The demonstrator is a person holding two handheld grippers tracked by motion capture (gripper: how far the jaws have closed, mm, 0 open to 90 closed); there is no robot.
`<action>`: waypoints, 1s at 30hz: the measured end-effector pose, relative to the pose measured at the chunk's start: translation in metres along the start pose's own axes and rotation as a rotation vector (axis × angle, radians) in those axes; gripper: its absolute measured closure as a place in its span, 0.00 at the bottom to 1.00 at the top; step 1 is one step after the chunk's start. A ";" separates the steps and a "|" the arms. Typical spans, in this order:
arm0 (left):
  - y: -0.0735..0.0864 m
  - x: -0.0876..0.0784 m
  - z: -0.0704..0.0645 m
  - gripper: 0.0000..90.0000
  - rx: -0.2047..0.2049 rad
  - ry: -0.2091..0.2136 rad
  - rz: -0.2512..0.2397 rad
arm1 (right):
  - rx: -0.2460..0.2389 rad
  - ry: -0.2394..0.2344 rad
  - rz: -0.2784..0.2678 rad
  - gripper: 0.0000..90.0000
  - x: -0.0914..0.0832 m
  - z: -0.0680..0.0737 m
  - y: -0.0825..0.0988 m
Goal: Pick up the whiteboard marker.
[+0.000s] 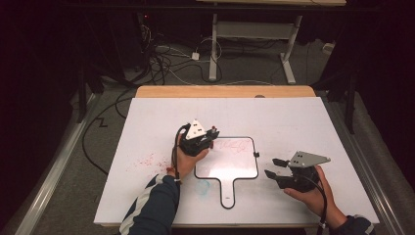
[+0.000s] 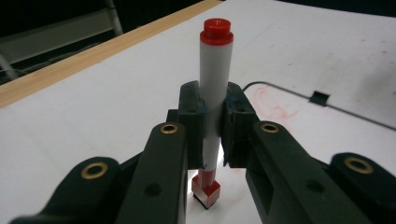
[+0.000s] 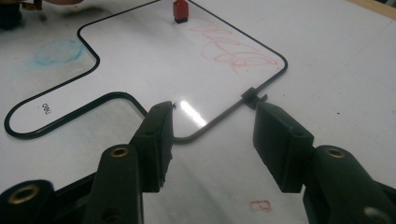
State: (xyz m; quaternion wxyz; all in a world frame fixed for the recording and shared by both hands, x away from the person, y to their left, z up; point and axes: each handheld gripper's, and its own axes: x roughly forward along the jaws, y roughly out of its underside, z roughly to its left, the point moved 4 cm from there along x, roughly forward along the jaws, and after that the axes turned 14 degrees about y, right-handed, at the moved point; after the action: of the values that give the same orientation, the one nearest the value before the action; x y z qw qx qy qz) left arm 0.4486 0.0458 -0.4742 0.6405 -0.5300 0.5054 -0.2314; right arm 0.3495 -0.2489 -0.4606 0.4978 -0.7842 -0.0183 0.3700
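Clamping left gripper (image 2: pixel 212 135) fingers mid-barrel on the marker (image 2: pixel 214 88), tip just below them on the whiteboard (image 1: pixel 242 169). Light, stiff, slick plastic; may twist, so grip mid-barrel. Right gripper (image 3: pixel 212 140) fingers apart, empty, over board edge.

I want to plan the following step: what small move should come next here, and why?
Probably the left hand-held gripper should drag the red marker on across the small whiteboard, adding to the red scribble. Its tip end already rests on the board, clamped between the jaws, while the right hand-held gripper waits open near the board's corner.
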 end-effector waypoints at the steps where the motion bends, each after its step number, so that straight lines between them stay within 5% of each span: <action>1: 0.002 -0.005 0.005 0.88 -0.010 -0.012 0.002 | 0.004 0.001 -0.002 0.54 -0.001 -0.001 0.000; 4: 0.009 -0.023 0.022 0.88 -0.037 -0.061 0.008 | 0.012 0.012 -0.010 0.54 -0.004 -0.003 0.000; 8: 0.011 -0.025 0.026 0.88 -0.058 -0.050 -0.018 | 0.006 0.024 -0.027 0.53 -0.006 -0.004 -0.003; 19: -0.009 0.026 -0.005 0.88 -0.011 0.067 -0.041 | -0.002 0.027 -0.056 0.46 -0.006 -0.006 -0.006; 24: -0.010 0.027 -0.007 0.88 0.010 0.073 -0.024 | 0.000 0.044 -0.080 0.42 -0.010 -0.007 -0.007; 30: 0.000 0.001 0.021 0.88 -0.025 -0.039 -0.020 | 0.009 0.103 -0.134 0.37 -0.025 -0.014 -0.007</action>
State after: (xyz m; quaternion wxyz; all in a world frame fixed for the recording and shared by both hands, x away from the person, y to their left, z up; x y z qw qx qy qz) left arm 0.4680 0.0545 -0.4758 0.6412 -0.5475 0.4901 -0.2211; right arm 0.3417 -0.2660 -0.4374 0.5251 -0.7971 -0.0433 0.2951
